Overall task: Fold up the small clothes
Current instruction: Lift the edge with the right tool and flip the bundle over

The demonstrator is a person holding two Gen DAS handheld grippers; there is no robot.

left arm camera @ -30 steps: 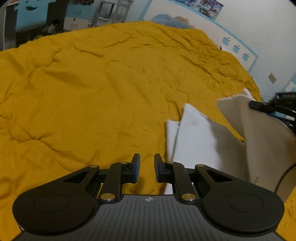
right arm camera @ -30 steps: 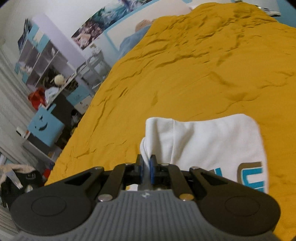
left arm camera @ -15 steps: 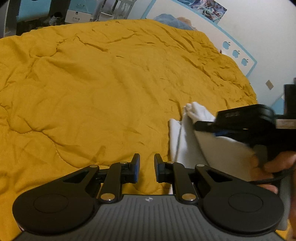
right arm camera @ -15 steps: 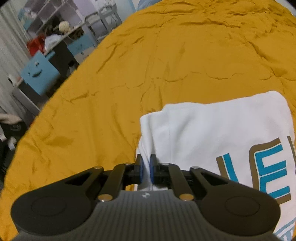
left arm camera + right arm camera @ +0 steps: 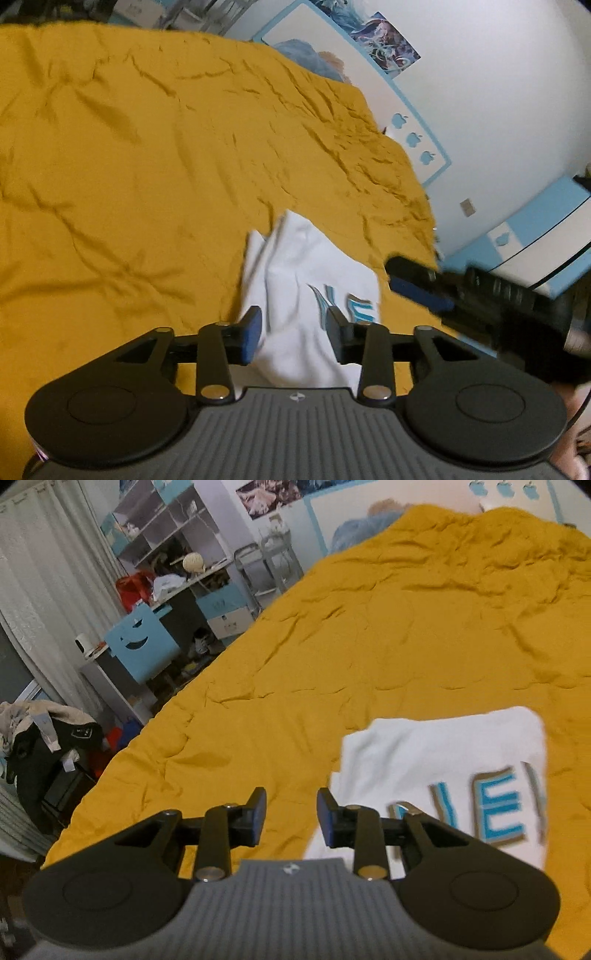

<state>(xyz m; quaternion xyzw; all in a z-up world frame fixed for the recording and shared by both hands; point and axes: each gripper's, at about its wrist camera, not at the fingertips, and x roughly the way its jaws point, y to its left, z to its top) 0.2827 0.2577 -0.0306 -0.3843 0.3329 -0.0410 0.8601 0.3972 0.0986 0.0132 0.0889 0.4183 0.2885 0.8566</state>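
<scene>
White shirt [image 5: 443,753] folded on bedspread [image 5: 369,646], seemingly untouched; both tools [image 5: 293,334] [image 5: 291,816] agape, empty.

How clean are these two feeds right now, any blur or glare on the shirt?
Left wrist: the white shirt and the right gripper are motion-smeared, the yellow bedspread soft; dim indoor light. Right wrist: the shirt's blue lettering is streaked, the shelving sharper. Both views bend straight lines, fisheye; no glare on the cloth.

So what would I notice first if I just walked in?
The big yellow blanket fills nearly everything. A folded white shirt with blue letters lies on it, low and to the right, in front of the open right hand-held gripper. On the left by the shelves there's a blue box with a smiley face.
</scene>
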